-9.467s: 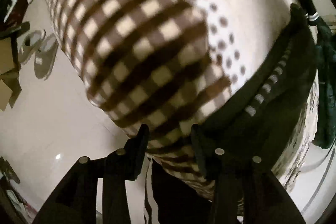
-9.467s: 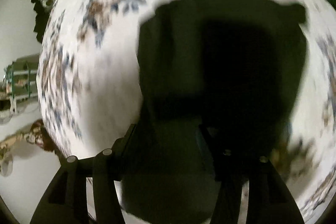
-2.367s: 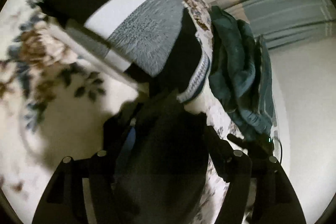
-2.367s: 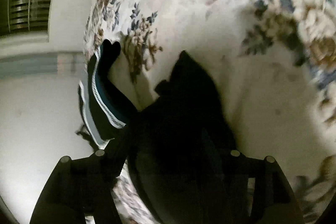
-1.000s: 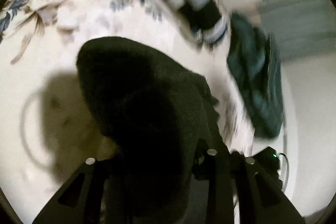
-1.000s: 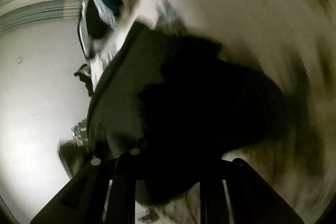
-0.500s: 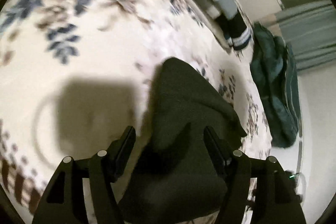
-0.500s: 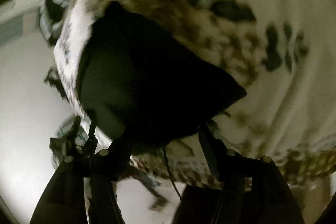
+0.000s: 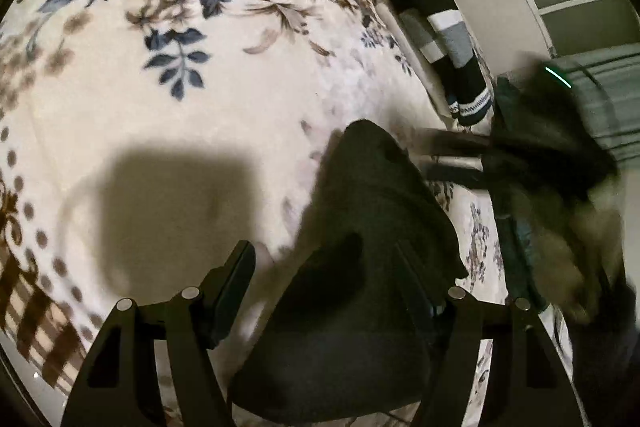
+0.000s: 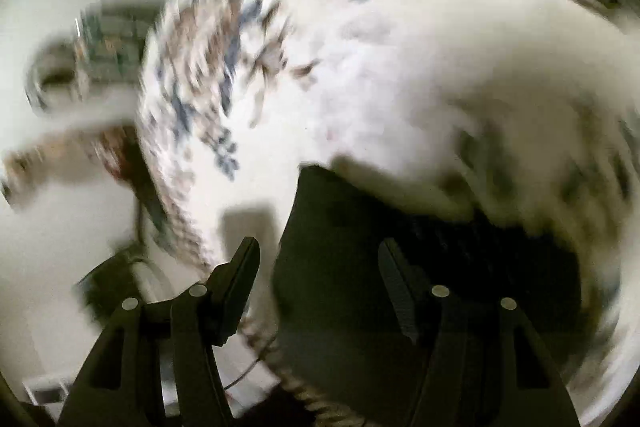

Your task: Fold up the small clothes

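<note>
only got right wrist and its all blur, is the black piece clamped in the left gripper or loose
Observer: Loose. The left gripper jaws are opening; the black garment lies between them on the floral blanket, not pinched.
Operator: any finished pile nearby
Observer: Yes, a folded striped stack sits at the blanket's far edge, apart from the black garment.
</note>
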Tool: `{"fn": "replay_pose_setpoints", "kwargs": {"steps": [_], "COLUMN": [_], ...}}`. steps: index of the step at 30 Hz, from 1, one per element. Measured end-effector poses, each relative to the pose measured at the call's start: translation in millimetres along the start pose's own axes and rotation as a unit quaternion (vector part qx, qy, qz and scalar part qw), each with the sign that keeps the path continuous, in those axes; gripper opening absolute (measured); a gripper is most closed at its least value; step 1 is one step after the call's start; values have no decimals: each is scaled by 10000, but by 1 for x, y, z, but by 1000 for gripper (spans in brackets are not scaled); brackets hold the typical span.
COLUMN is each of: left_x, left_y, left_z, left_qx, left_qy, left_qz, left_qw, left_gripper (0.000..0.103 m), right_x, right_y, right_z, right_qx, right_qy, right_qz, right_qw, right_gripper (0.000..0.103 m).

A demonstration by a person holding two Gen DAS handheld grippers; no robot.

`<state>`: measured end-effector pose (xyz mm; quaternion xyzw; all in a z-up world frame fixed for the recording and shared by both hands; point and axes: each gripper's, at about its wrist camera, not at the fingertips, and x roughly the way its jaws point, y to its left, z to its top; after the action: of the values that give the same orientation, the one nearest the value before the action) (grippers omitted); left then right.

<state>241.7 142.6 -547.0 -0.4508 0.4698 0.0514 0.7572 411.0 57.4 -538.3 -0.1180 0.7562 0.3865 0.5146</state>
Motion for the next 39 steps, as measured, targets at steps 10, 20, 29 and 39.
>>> {"fn": "replay_pose_setpoints", "kwargs": {"steps": [10, 20, 29, 39], "left_x": [3, -46, 38, 72], "left_y": [11, -19, 51, 34], "left_z": [-14, -20, -29, -31], "left_qx": [-26, 549, 690, 677], "left_qy": [399, 237, 540, 533], "left_qz": [-530, -200, 1847, 2391], "left_qw": [9978, 9980, 9789, 9672], "left_gripper": [68, 68, 69, 103], "right_x": [17, -103, -62, -26], "right_y": [-11, -93, -205, -211], "right_z": [63, -124, -248, -200], "right_qx": [508, 2093, 3747, 3329], "right_qy": [-65, -1364, -2262, -2542], "right_qz": [3, 1523, 1165, 946], "right_qw": [9987, 9562, 8915, 9031], "right_gripper": [8, 75, 76, 13]}}
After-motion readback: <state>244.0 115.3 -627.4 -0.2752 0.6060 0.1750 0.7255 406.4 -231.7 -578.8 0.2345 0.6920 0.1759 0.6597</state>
